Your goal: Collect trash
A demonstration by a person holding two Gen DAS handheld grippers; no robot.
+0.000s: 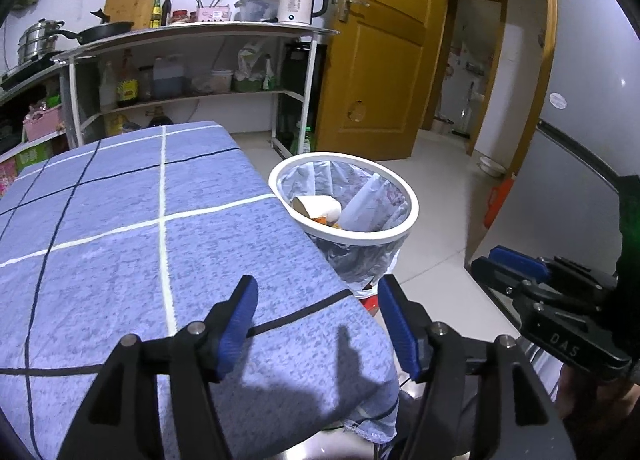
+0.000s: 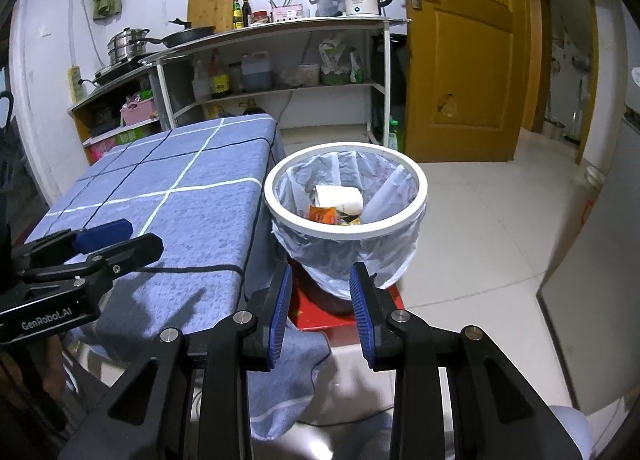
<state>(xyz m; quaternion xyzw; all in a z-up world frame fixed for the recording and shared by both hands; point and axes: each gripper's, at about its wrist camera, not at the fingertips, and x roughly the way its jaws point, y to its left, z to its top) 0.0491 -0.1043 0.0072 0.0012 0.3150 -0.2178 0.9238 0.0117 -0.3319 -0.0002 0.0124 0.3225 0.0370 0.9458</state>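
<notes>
Left tool (image 1: 316, 324) above table edge (image 1: 320, 260)

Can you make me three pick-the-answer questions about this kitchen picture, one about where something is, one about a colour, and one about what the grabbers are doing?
1. Where is the trash bin?
A. On the table
B. On the floor beside the table
C. On the shelf

2. What colour is the tablecloth?
A. Red
B. Green
C. Blue with lines

3. What are the left gripper and right gripper doing?
A. Both open, holding nothing
B. Both squeezing paper
C. One holding a bottle

Answers:
1 B, the bin stands next to the table's edge.
2 C, the cloth is blue with white and dark lines.
3 A, the blue pads are apart with nothing between them.
</notes>
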